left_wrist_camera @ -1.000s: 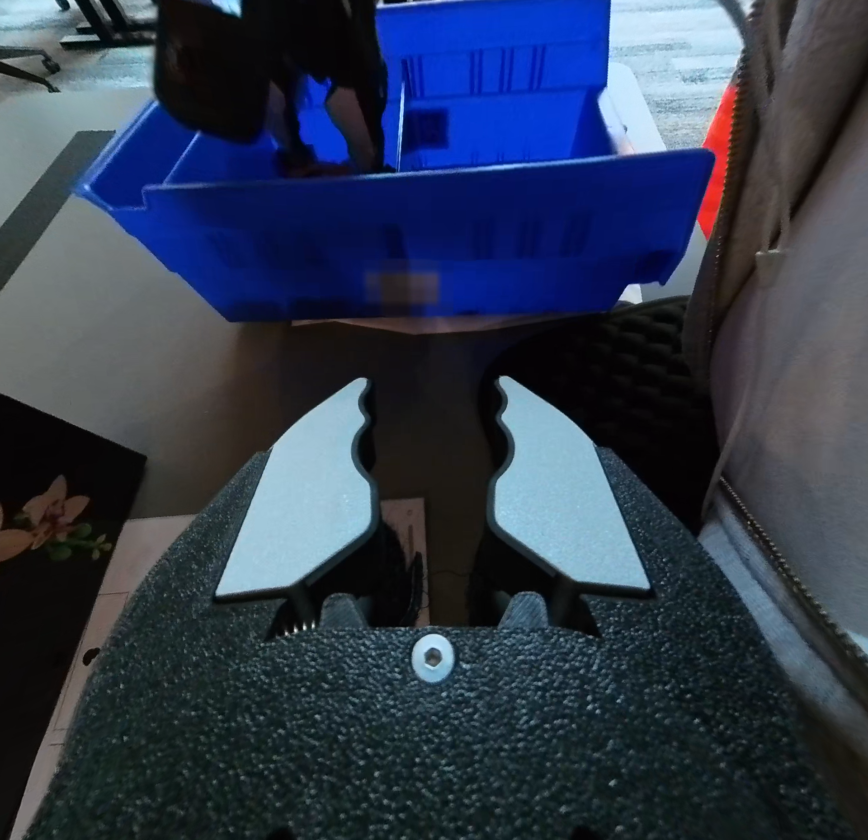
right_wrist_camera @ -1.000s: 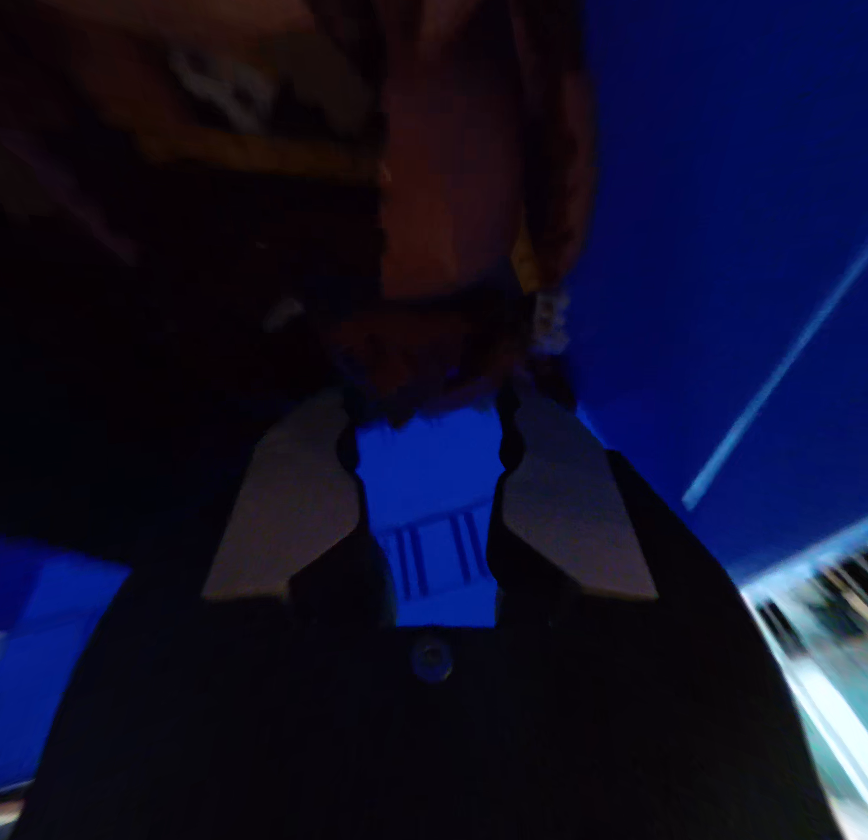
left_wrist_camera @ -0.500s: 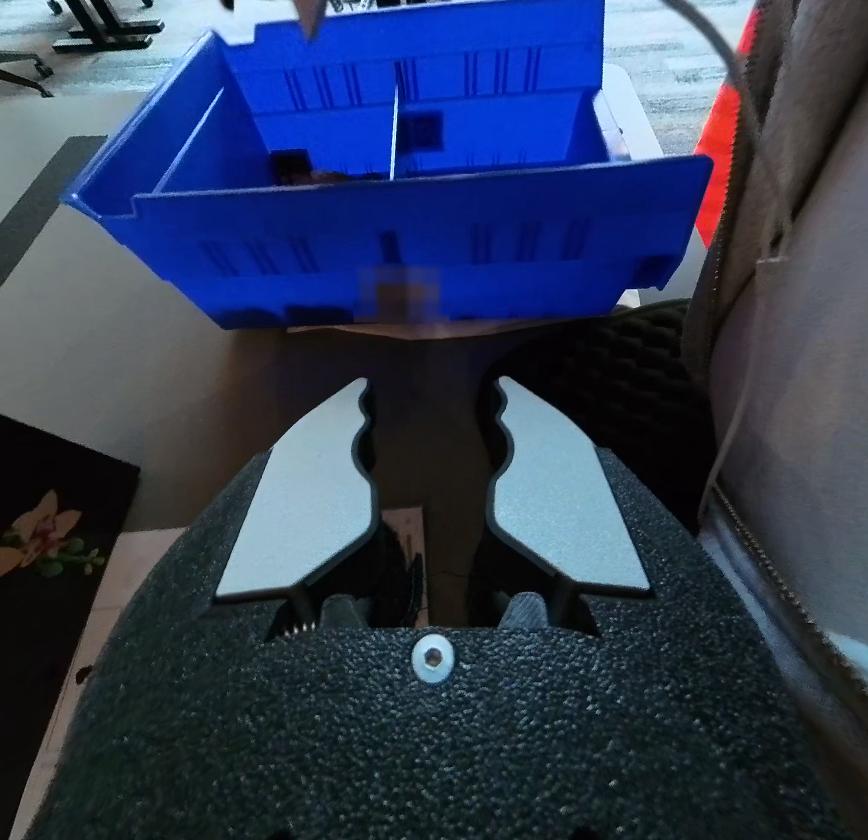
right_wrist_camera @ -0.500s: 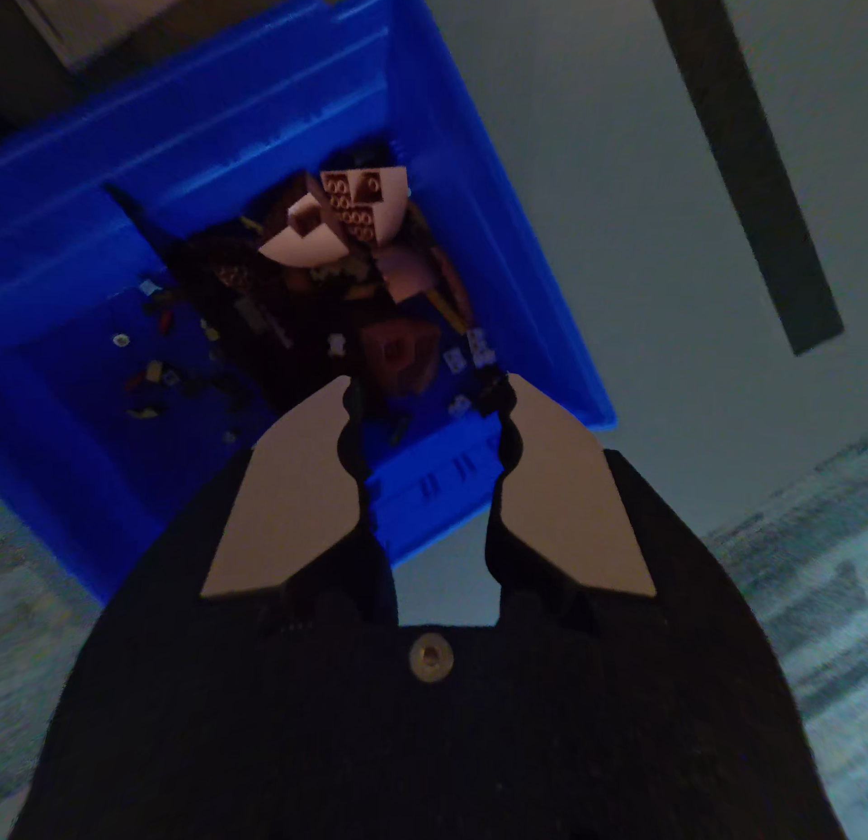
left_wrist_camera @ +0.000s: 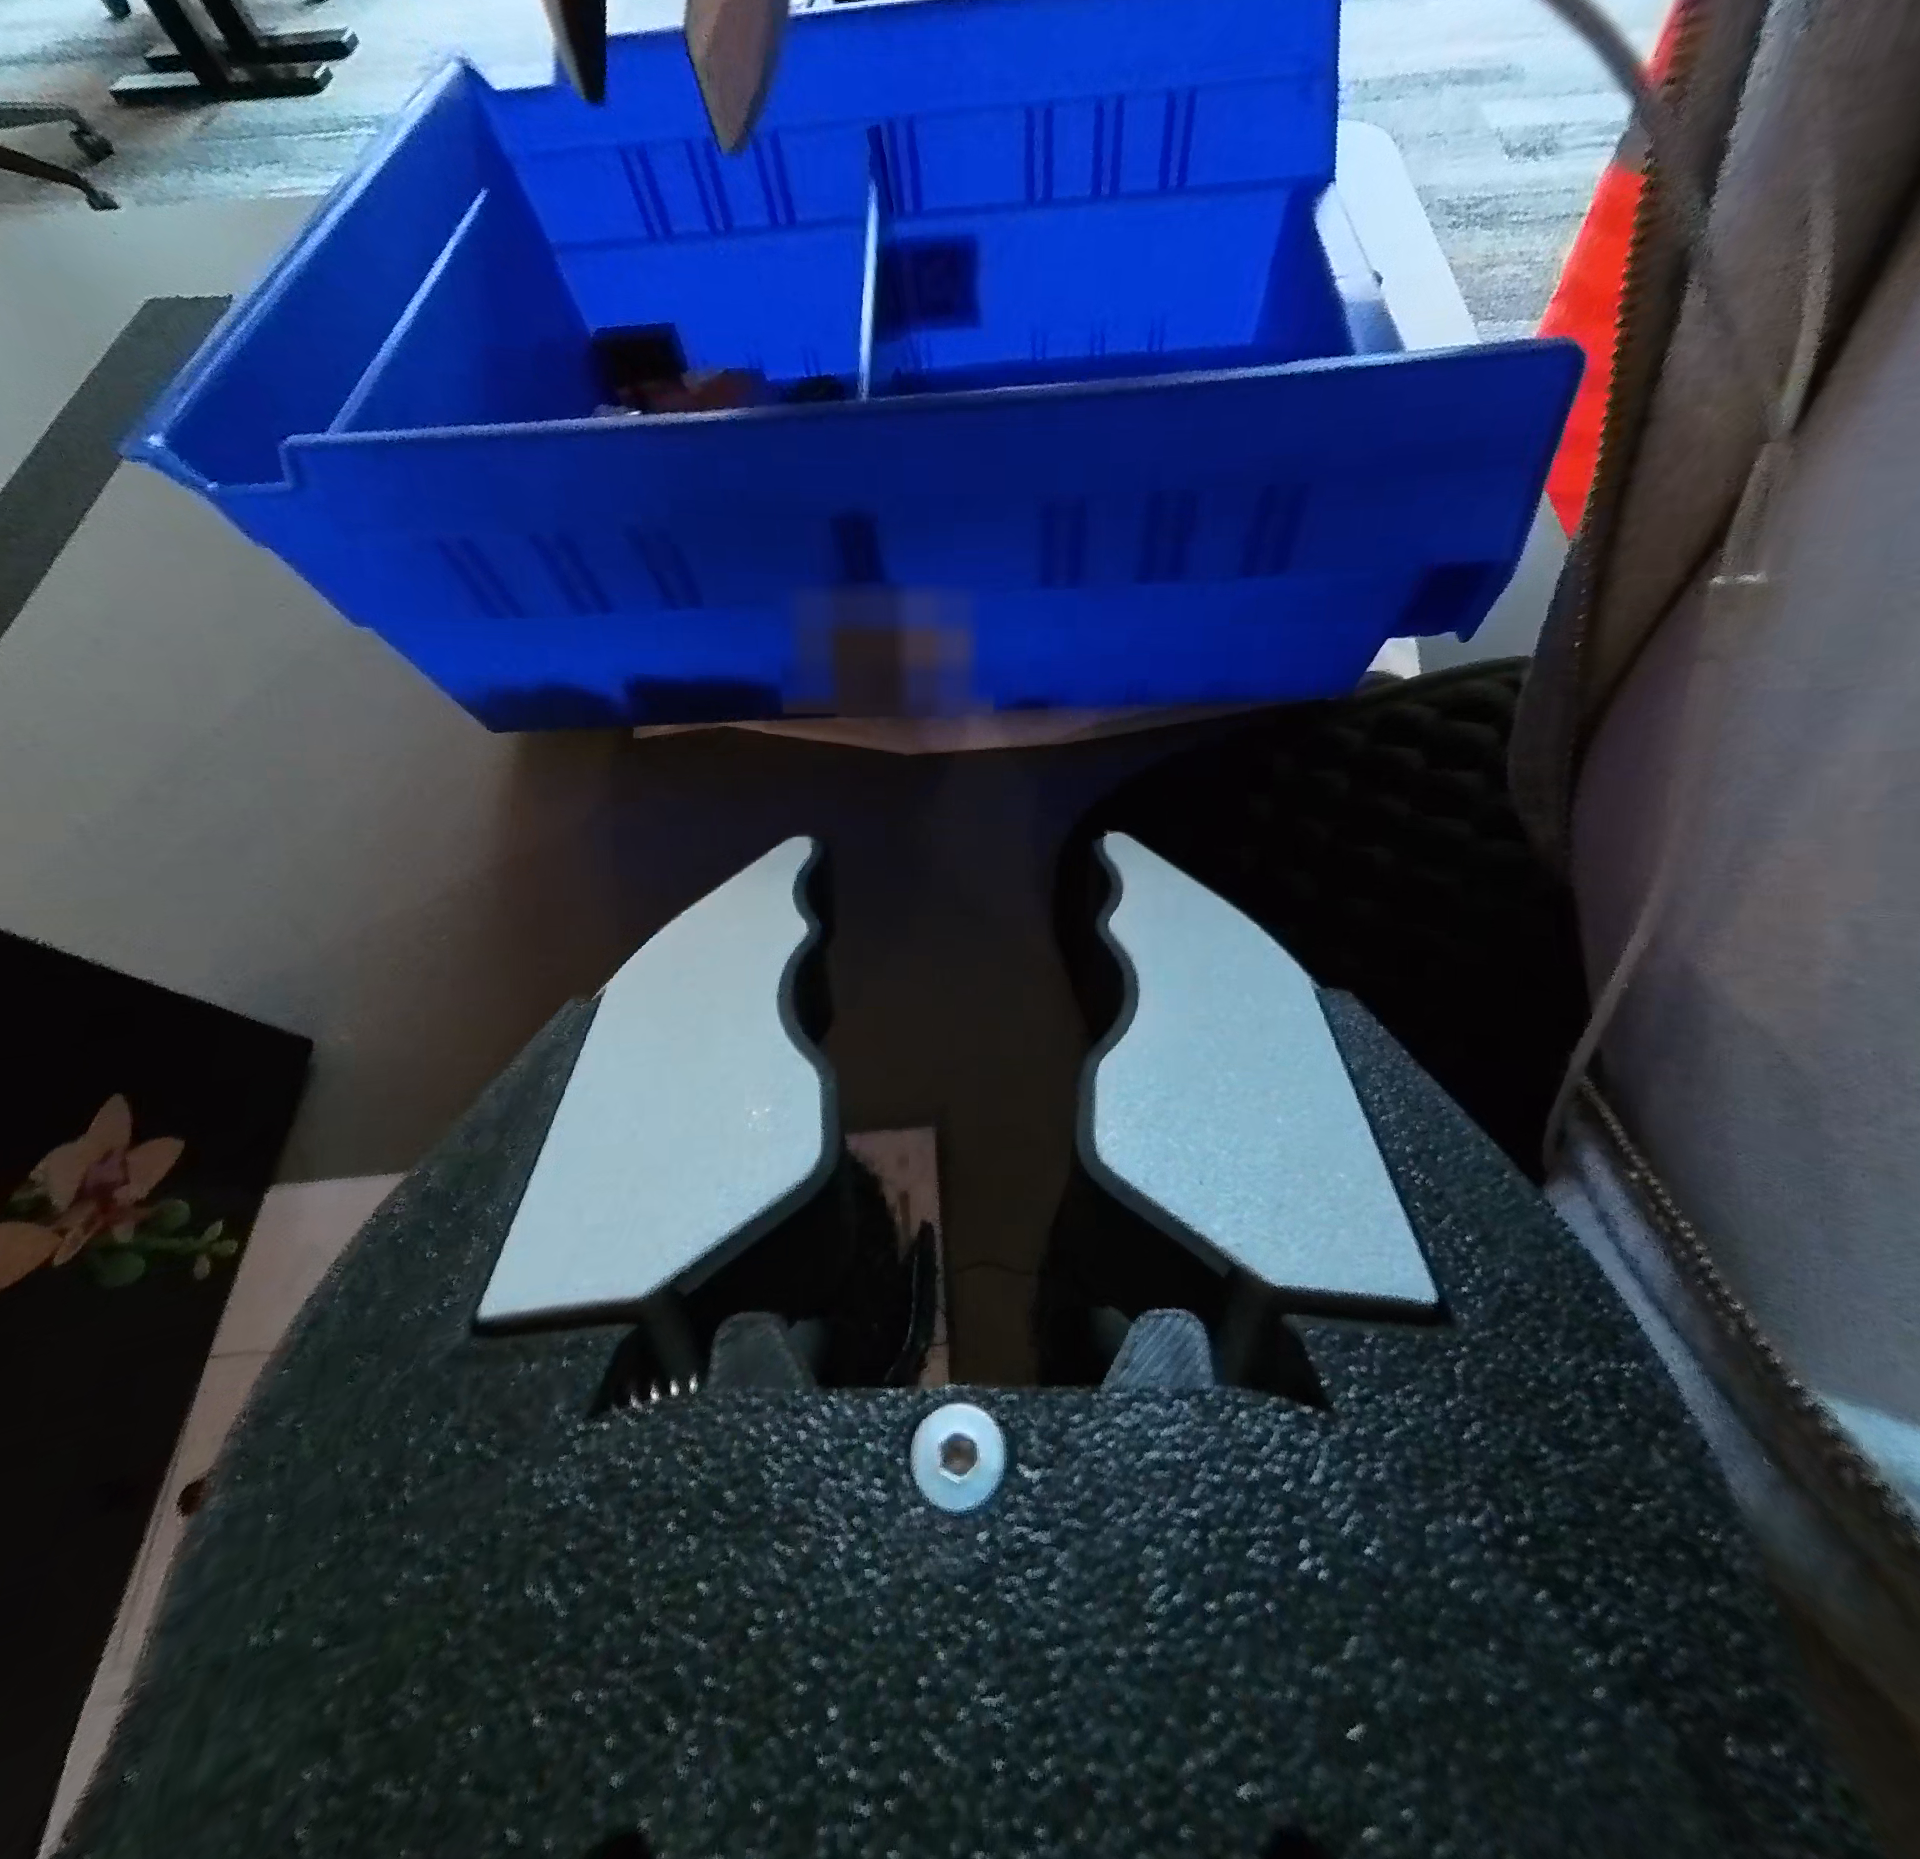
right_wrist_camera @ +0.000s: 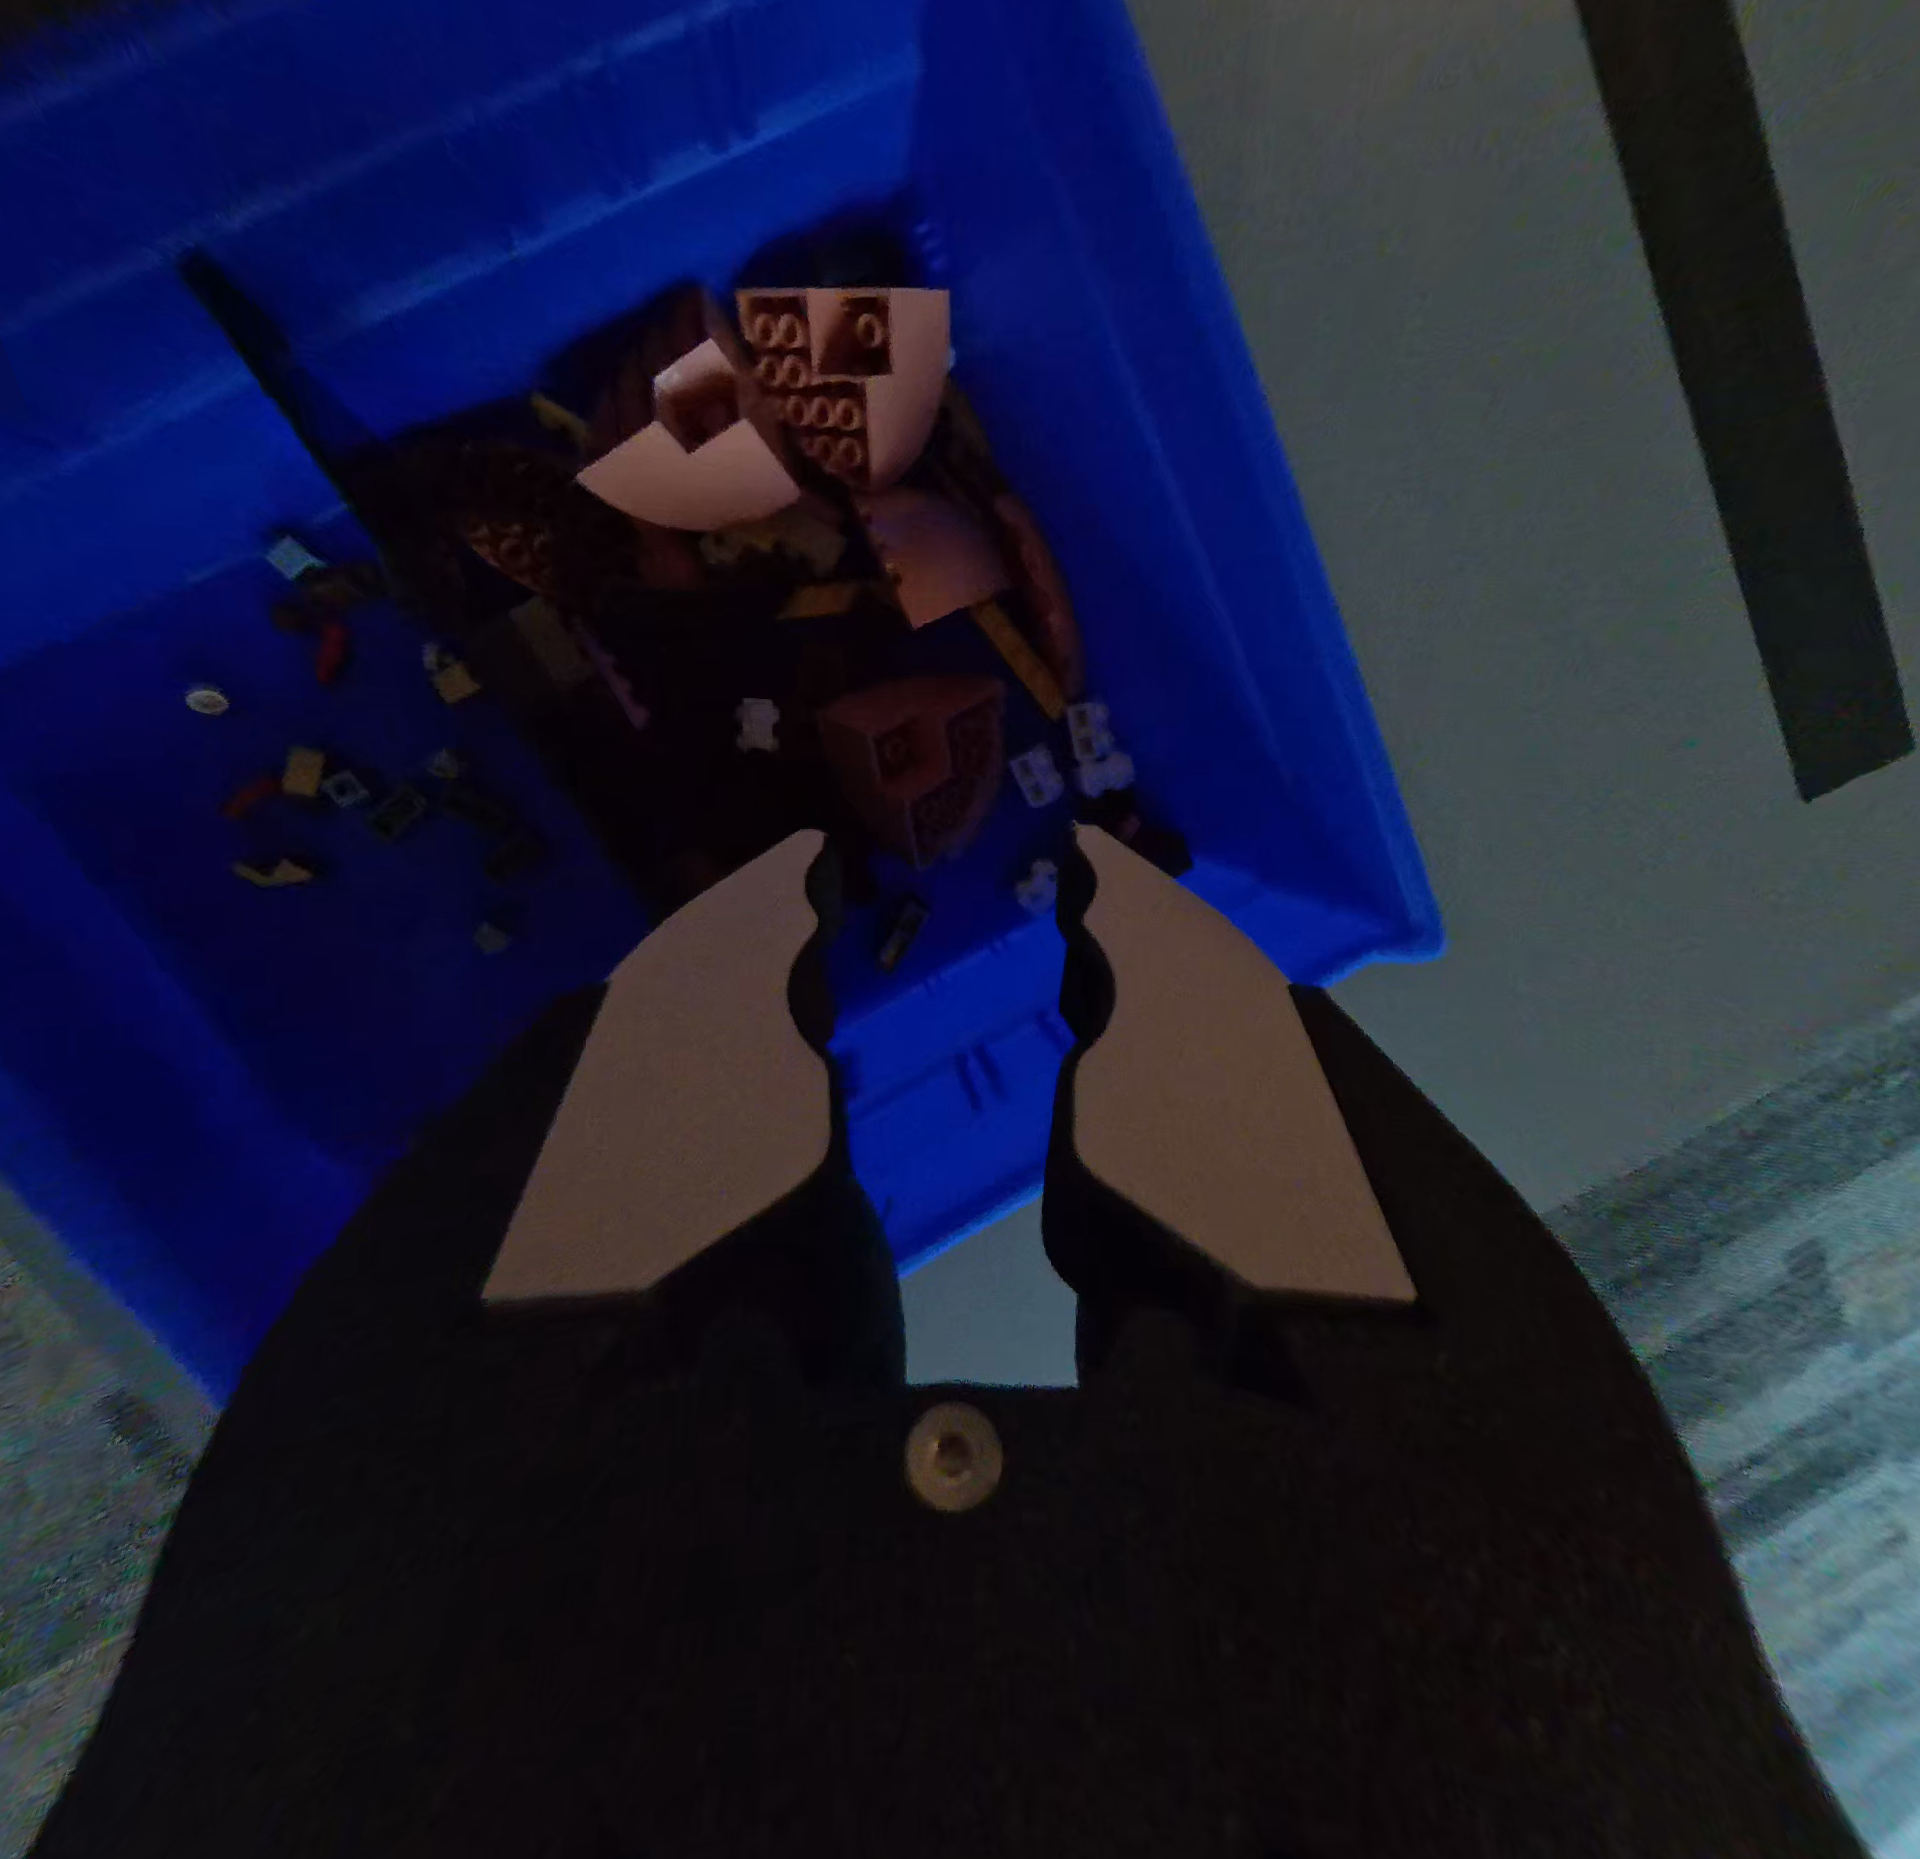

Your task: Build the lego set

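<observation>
- One blue bin (left_wrist_camera: 727,521) on a pale surface (left_wrist_camera: 208,770), split by one divider (left_wrist_camera: 871,303) into two compartments.
- Left gripper (left_wrist_camera: 945,864): spread, nothing between the fingers, low before the bin's near wall.
- Right gripper (right_wrist_camera: 943,853): spread, bare, above the bin (right_wrist_camera: 1195,562), over loose toy bricks (right_wrist_camera: 914,770).
- Two pale dome-shaped brick pieces (right_wrist_camera: 862,386) atop the pile.

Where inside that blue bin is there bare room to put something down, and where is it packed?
In the blue bin, the pile of brown and pink bricks crowds the compartment by the right wall. Beyond the dark divider, only small scattered pieces lie on mostly bare blue floor. The open right gripper hovers above the crowded side, holding nothing.
</observation>
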`<state>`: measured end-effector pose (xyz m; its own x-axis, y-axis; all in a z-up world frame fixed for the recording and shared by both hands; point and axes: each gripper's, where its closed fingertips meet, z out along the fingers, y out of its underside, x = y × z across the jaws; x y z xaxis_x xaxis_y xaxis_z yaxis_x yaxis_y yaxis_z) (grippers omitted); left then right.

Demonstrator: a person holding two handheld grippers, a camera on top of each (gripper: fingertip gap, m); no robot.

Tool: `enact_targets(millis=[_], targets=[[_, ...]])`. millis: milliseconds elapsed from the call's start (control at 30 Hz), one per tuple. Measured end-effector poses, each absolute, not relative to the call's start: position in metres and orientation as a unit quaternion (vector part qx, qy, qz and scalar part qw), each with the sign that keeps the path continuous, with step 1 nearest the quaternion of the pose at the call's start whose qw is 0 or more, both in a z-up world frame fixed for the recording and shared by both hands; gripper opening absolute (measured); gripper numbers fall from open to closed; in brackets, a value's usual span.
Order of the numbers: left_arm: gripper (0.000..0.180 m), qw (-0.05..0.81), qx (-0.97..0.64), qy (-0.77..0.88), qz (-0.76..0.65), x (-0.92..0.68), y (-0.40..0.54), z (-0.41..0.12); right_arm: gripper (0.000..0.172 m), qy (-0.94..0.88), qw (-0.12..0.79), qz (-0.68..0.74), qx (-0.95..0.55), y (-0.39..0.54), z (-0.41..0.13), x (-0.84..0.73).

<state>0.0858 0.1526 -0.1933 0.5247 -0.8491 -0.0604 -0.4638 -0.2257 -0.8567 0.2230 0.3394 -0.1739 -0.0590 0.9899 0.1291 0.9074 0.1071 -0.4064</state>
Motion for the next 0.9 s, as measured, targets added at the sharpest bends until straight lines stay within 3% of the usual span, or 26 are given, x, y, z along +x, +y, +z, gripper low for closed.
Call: enact_targets(millis=[167,333,633,900], targets=[[0.047,0.447,-0.753,0.433,-0.216,0.083,0.153,-0.192,0.024,-0.708,0.203,0.138,-0.662,0.330,-0.167,0.227],[0.047,0.444,-0.751,0.435,-0.223,0.087,0.151,-0.195,0.023,-0.693,0.219,0.150,-0.670,0.308,-0.166,0.235],[0.047,0.448,-0.749,0.431,-0.231,0.087,0.153,-0.195,0.042,-0.646,0.209,0.153,-0.718,0.246,-0.182,0.257],[0.047,0.452,-0.740,0.442,-0.231,0.093,0.145,-0.187,0.044,-0.637,0.163,0.158,-0.737,0.196,-0.201,0.259]])
